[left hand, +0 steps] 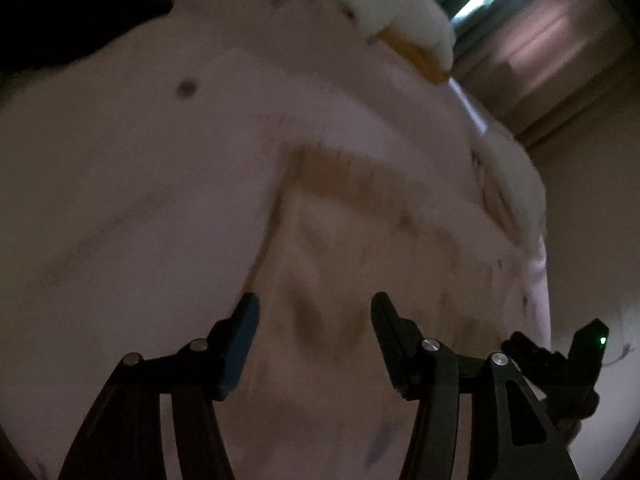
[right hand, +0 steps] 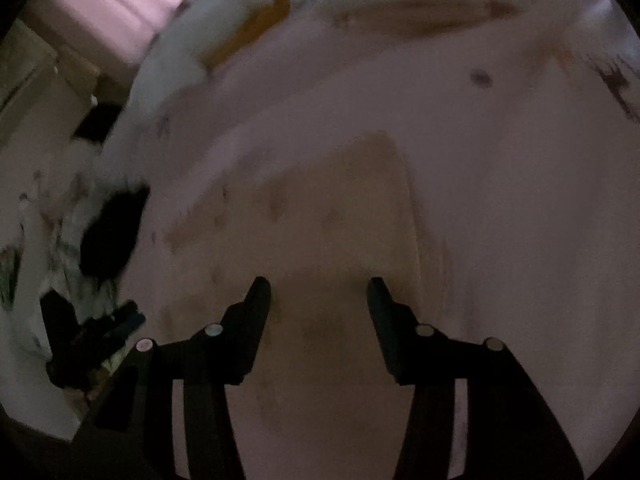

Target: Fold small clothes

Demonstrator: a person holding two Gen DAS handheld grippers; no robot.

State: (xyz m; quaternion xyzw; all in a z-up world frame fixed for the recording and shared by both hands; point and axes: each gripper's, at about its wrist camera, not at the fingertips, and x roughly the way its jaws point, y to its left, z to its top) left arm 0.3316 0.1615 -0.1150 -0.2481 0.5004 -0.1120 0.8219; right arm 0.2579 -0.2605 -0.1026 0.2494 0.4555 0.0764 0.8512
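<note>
The small garment [left hand: 360,248], a pale tan piece with a darker band along its far edge and a faint dotted pattern, lies flat on the pinkish bed sheet [left hand: 140,200], and everything else is placed from it. The left gripper [left hand: 314,312] hangs over its near part with jaws apart and nothing between them. The right gripper [right hand: 318,296] does likewise in its own view, jaws apart and empty, above the garment's [right hand: 340,208] near edge. Both views are dim and blurred, so creases are hard to judge. A white pile with an orange stripe [left hand: 400,16] lies well beyond the garment. To fold well, I judge each claw should pinch one near corner cleanly, lift both evenly, and carry them to the banded far edge, keeping the sheet out of the pinch.
</note>
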